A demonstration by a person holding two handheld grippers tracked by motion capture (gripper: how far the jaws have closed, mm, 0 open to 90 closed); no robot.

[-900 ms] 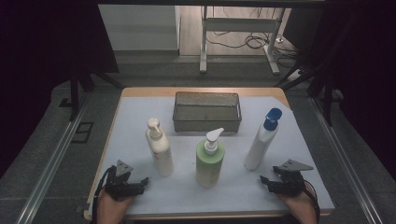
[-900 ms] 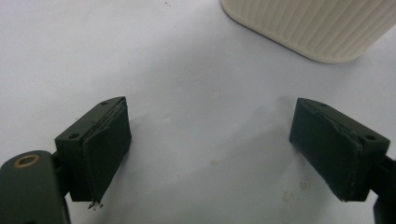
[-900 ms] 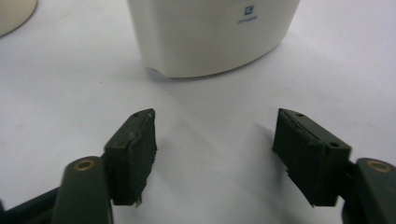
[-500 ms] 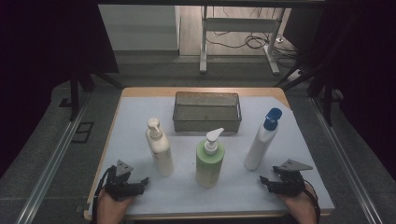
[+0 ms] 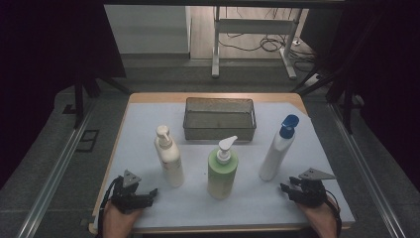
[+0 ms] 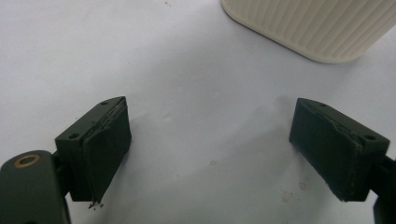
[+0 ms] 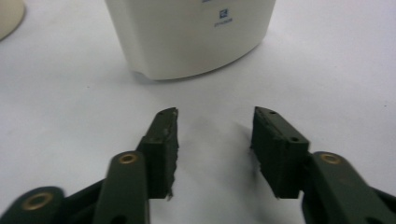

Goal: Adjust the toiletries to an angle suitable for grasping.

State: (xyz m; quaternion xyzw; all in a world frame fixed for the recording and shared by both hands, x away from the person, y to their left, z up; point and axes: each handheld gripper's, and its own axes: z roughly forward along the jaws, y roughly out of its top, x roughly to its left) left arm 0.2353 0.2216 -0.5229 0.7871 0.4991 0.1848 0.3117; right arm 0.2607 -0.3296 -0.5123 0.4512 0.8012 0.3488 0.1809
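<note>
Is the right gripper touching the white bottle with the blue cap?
Apart. The right gripper view shows bare table between the right gripper and the white bottle; its fingers stand open, holding nothing.

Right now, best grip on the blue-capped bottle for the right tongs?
Take the blue-capped bottle low on its white body, coming level from the near right, where the right tongs sit open. It stands upright and tall; the body is narrow enough for the jaws, while the angled blue cap offers poor purchase.

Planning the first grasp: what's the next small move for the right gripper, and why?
Probably ease the right gripper forward toward the blue-capped bottle. Its fingers are open with nothing between them, and in the right gripper view the bottle's base stands just ahead, upright on the white table cover. The gap looks narrower than the base, so it likely needs to open wider first.
</note>
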